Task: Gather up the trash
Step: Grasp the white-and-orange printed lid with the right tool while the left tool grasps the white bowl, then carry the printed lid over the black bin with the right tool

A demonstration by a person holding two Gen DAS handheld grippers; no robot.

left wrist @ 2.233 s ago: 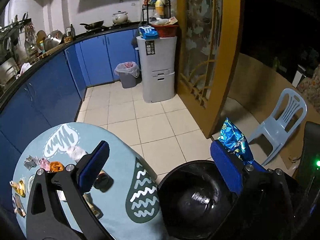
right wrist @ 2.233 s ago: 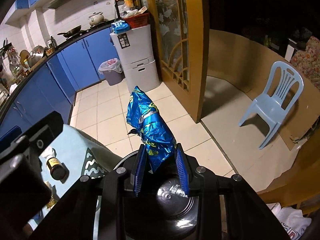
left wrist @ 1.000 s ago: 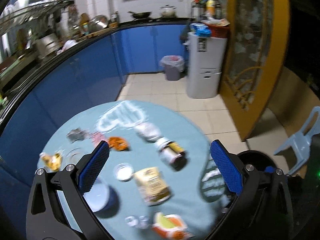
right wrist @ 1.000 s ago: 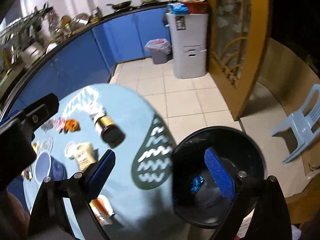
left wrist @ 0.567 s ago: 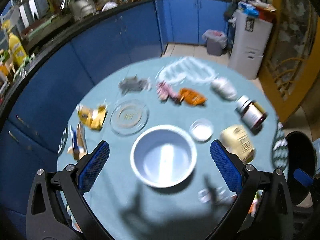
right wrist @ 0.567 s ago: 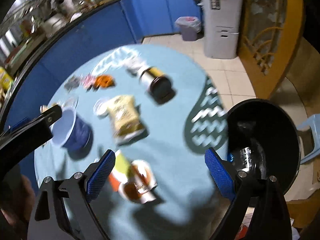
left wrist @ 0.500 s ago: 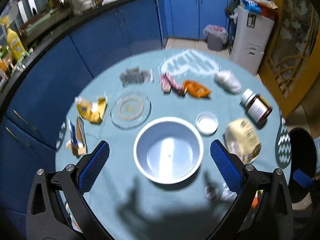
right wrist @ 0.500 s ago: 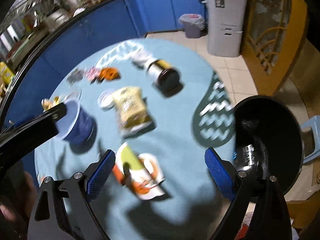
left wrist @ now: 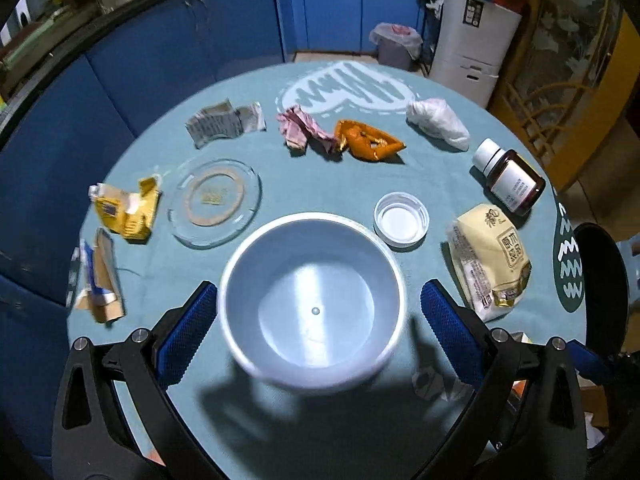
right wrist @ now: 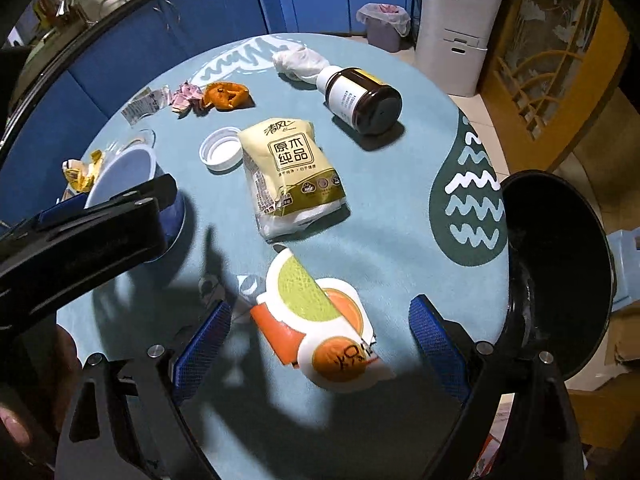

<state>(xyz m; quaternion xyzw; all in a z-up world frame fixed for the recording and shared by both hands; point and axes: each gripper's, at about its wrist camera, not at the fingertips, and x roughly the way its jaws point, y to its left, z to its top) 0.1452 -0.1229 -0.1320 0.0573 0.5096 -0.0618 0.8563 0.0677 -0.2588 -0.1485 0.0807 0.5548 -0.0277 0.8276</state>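
Round table (left wrist: pixel 360 184) strewn with wrappers; bowl (left wrist: pixel 312 304) fronts left hand-held gripper (left wrist: pixel 316 336).

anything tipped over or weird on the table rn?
Yes: the brown bottle lies on its side near the table edge instead of upright, white cap still on. A loose white lid sits upturned beside the tissue pack. The rest is scattered crumpled wrappers; no spill visible.

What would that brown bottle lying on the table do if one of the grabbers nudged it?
The brown bottle lies on its round side, so it would probably roll across the tablecloth. It looks like smooth glass, so likely stiff, possibly slippery and breakable. Its white cap seems on.
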